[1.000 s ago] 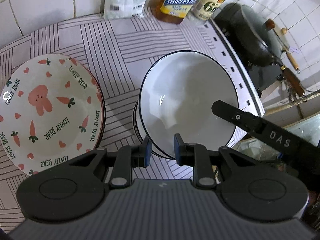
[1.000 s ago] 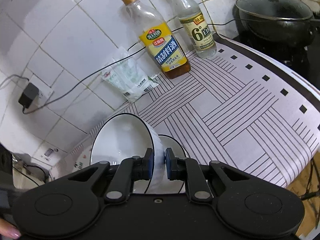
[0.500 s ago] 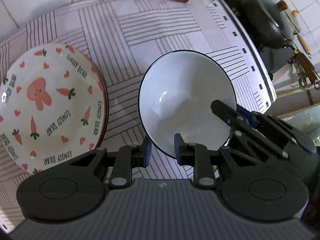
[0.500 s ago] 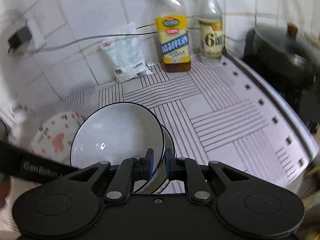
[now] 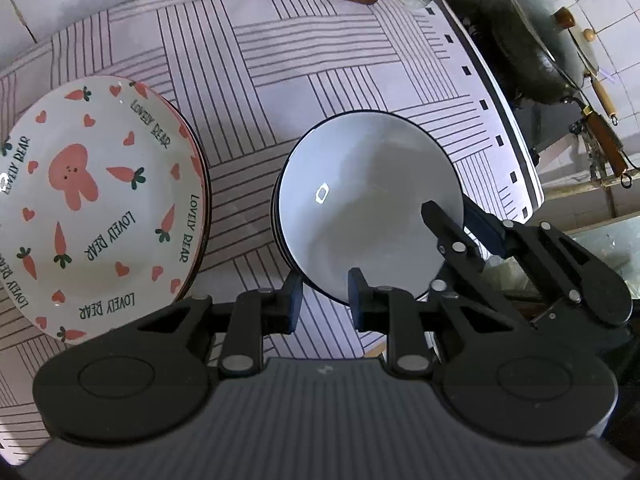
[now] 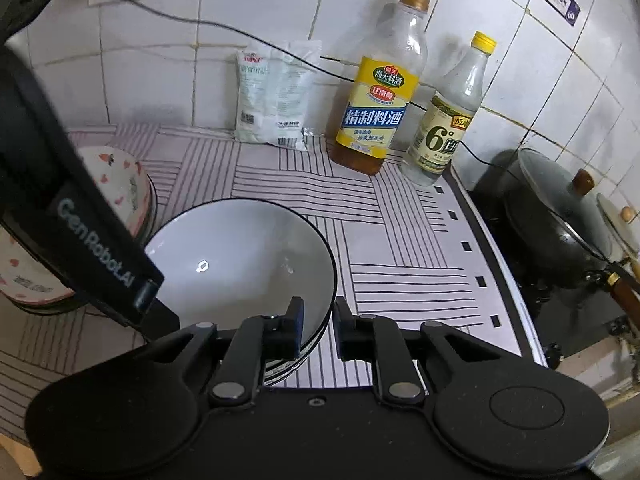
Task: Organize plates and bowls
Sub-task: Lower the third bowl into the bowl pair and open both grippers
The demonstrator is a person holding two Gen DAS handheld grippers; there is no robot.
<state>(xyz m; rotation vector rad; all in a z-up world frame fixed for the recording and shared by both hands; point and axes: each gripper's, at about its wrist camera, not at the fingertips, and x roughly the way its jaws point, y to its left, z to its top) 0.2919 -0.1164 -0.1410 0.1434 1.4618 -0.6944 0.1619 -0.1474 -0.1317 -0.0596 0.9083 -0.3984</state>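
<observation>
the white bowl (image 6: 240, 264) (nested on its stack near the counter's front edge) is straddled at its near rim by the right gripper (image 6: 318, 330), jaws spread, while the left gripper (image 5: 320, 300) is held parted just before it.

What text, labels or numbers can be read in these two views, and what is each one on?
"LOVELY BEAR": repeated on the rabbit plate.
"GenRobot.AI": on the left tongs' body, seen from the right wrist.
"精制料酒": on the yellow-labelled bottle; its smaller print is unreadable.
"6°": on the clear bottle; the rest is too small.
White packets: print too blurred.
Wall sticker: unreadable.
</observation>
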